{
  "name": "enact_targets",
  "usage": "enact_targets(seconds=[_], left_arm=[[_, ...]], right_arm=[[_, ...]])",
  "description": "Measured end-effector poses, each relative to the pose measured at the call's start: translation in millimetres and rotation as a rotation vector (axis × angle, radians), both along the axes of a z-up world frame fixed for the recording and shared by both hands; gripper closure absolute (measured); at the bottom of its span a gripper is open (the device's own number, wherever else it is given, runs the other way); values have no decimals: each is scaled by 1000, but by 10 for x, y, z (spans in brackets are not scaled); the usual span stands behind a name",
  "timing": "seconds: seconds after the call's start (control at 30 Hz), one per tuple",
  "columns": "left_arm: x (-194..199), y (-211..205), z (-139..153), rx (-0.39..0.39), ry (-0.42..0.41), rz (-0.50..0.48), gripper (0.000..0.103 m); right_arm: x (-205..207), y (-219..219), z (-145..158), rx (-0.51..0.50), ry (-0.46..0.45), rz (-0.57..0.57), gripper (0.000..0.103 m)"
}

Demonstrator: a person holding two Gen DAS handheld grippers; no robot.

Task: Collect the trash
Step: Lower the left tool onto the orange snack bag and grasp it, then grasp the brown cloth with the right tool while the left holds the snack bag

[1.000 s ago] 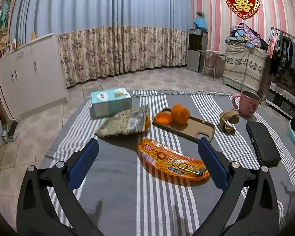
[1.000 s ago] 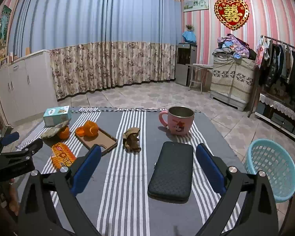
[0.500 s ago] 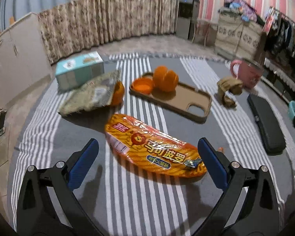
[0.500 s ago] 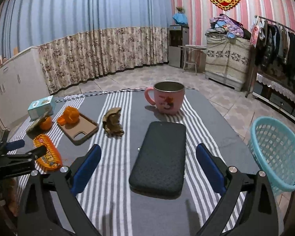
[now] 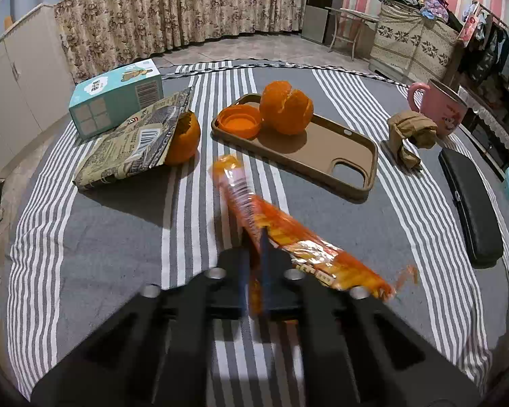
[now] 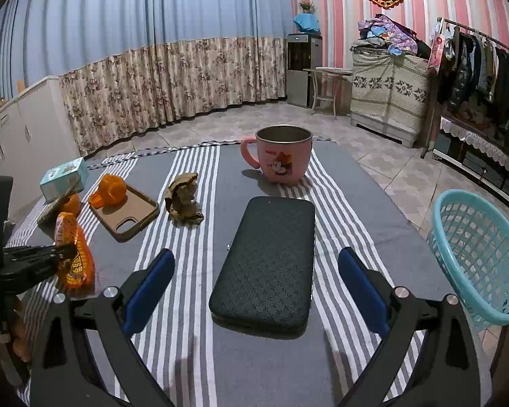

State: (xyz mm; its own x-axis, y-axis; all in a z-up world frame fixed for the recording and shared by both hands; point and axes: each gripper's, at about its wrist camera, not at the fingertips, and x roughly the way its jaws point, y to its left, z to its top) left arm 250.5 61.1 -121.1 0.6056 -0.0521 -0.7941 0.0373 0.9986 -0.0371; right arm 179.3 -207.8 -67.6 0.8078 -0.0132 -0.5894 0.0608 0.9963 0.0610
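Note:
My left gripper is shut on an orange snack wrapper and holds it tilted just above the striped cloth; both also show in the right wrist view, the wrapper at far left. My right gripper is open and empty above a black case. A crumpled brown paper lies near the pink mug. A patterned wrapper leans on an orange peel. Another peel and an orange cap sit on a brown phone case.
A teal basket stands off the table's right edge. A teal tissue box sits at the far left of the table. Cabinets, curtains and a clothes rack ring the room.
My left gripper closed on the orange snack wrapper and lifted it, turning it on edge. My right gripper dipped slightly toward the black case and stayed open.

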Motion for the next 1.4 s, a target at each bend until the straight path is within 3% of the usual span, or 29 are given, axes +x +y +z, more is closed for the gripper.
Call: enact_targets(seconds=[0.37, 0.6, 0.77, 1.0, 1.07, 1.13, 1.17, 1.4], left_arm=[[-119, 67, 414, 1, -157, -29, 103], [-11, 270, 837, 16, -311, -22, 103], [229, 462, 909, 37, -346, 9, 103], [455, 586, 894, 69, -353, 29, 103], [509, 618, 880, 61, -349, 36, 103], [561, 632, 852, 64, -342, 45, 103], [579, 633, 839, 68, -338, 47, 103], [444, 416, 903, 108, -357, 32, 103]], right_arm=[[182, 108, -17, 4, 5, 65, 8], [629, 360, 26, -27, 8, 128, 8], [950, 533, -40, -43, 49, 151, 10], [1409, 711, -209, -37, 157, 189, 24], [1470, 730, -260, -28, 175, 196, 37], [1503, 736, -295, -12, 187, 221, 61], [1504, 745, -311, -1, 194, 243, 64], [1242, 537, -128, 70, 114, 248, 66]])
